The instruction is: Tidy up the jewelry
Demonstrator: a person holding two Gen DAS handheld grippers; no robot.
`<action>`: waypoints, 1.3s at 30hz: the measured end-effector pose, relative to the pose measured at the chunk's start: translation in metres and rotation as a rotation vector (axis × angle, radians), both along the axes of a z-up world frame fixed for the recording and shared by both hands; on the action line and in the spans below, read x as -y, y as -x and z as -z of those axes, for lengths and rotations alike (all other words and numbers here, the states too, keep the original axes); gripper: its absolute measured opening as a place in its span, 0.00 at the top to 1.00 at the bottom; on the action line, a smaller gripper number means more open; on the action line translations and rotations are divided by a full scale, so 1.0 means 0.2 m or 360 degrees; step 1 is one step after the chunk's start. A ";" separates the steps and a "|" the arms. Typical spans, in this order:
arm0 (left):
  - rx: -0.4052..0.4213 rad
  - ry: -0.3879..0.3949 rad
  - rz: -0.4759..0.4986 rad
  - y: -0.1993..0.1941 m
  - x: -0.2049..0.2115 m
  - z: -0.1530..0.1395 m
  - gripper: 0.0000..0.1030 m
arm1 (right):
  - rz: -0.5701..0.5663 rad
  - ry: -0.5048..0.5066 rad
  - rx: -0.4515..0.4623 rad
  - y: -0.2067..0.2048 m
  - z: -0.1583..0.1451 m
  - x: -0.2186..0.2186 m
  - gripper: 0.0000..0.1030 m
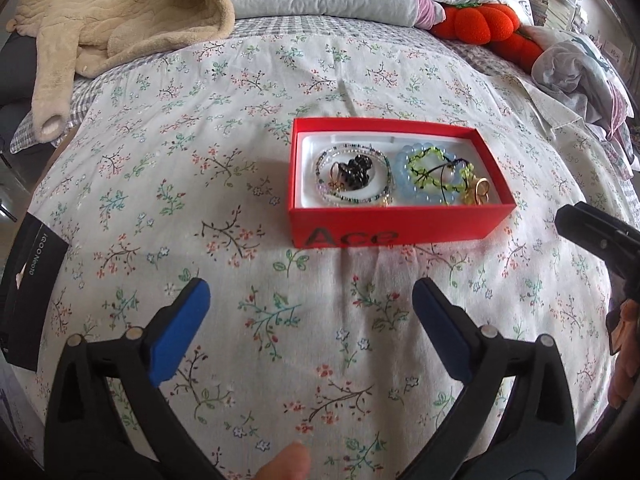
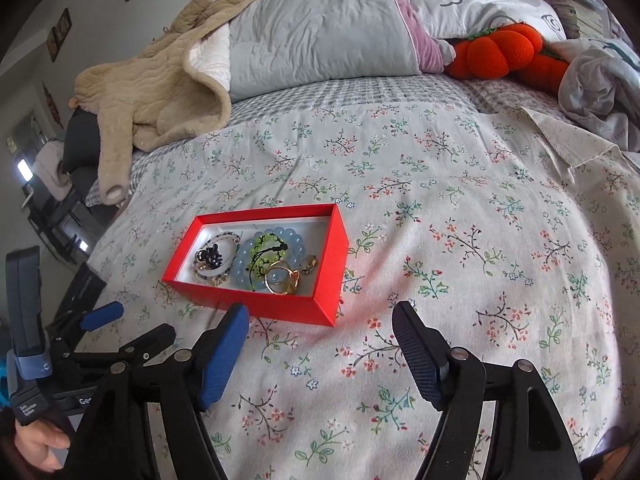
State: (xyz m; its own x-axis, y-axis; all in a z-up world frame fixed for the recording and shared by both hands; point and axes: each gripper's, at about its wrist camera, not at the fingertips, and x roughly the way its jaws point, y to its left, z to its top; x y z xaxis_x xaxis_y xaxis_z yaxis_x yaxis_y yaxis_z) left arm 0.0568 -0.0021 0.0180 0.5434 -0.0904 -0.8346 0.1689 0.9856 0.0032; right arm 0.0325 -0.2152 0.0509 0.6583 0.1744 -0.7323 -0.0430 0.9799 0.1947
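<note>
A red box (image 1: 400,226) (image 2: 256,304) with a white lining sits on the floral bedspread. Inside lie a beaded bracelet with a black charm (image 1: 354,174) (image 2: 212,258), a pale blue bead bracelet (image 1: 424,196) (image 2: 294,236), a green bead bracelet (image 1: 432,170) (image 2: 266,248) and gold rings (image 1: 480,190) (image 2: 284,278). My left gripper (image 1: 310,308) is open and empty, nearer than the box. My right gripper (image 2: 320,332) is open and empty, just in front of the box's right corner. The left gripper also shows at the left of the right wrist view (image 2: 132,320).
A black box (image 1: 28,288) lies at the bed's left edge. A beige fleece garment (image 1: 112,20) (image 2: 152,92), grey pillows (image 2: 320,28), orange plush pumpkins (image 1: 480,24) (image 2: 504,52) and crumpled fabric (image 1: 580,68) lie along the far side.
</note>
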 end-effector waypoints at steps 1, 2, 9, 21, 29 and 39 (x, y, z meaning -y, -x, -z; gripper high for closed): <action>-0.0008 -0.0044 -0.0001 0.02 0.01 0.00 0.01 | 0.0006 0.0008 -0.0008 0.02 -0.01 0.00 0.23; -0.0002 -0.0080 -0.0008 0.04 0.01 0.00 0.01 | 0.0014 0.0021 -0.0025 0.04 -0.01 -0.01 0.20; -0.0040 -0.0083 -0.0042 0.15 -0.03 -0.01 0.01 | 0.0110 0.0097 -0.0138 0.16 0.03 -0.04 0.00; -0.0016 -0.0026 -0.0055 0.19 -0.09 -0.06 0.01 | 0.0105 0.0267 -0.0171 0.20 0.06 -0.16 0.00; -0.0024 -0.0019 -0.0042 0.19 -0.08 -0.06 0.01 | 0.0116 0.0256 -0.0201 0.18 0.09 -0.16 0.00; -0.0029 -0.0023 -0.0036 0.19 -0.07 -0.05 0.01 | 0.0127 0.0239 -0.0216 0.18 0.09 -0.15 0.00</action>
State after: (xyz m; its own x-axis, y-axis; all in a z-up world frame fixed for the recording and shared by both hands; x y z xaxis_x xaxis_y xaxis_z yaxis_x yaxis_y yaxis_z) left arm 0.0197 0.0112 0.0289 0.5300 -0.0664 -0.8454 0.1468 0.9891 0.0143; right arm -0.0034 -0.1851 0.0331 0.5593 0.0083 -0.8289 0.0523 0.9976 0.0453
